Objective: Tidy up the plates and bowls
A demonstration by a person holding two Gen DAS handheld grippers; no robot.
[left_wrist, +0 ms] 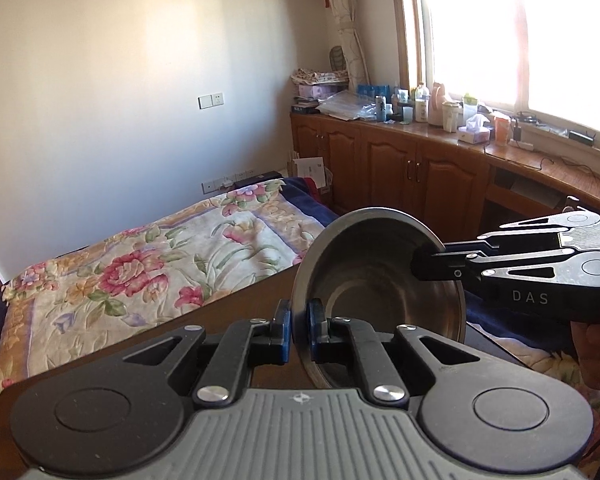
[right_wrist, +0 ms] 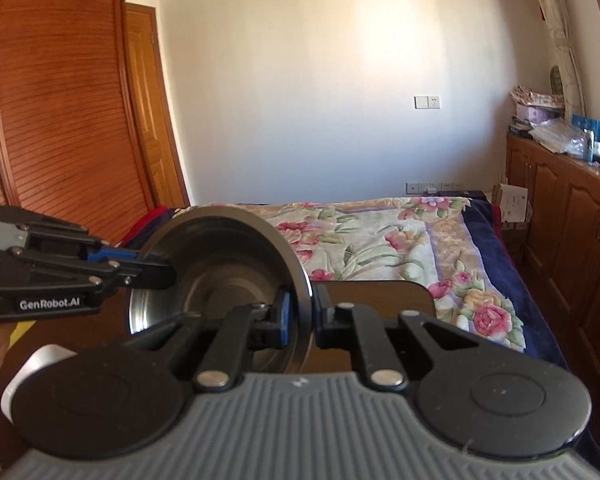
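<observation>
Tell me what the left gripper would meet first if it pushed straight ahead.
Probably the flowered bedspread; depth is unclear. The left gripper, clamped on the round steel bowl, points past the brown table edge.

White object point(right_wrist: 32, 368) half hidden behind the right tongs' body, windowsill bottles point(left_wrist: 420, 102) too small to identify

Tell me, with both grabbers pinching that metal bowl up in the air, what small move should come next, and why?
Probably lower it gently toward the brown table below. The metal bowl is tipped on edge, clear of the table, with the left gripper and the right gripper each clamped on its rim. No stack or rack is in view, so where it finally belongs is unclear.
</observation>
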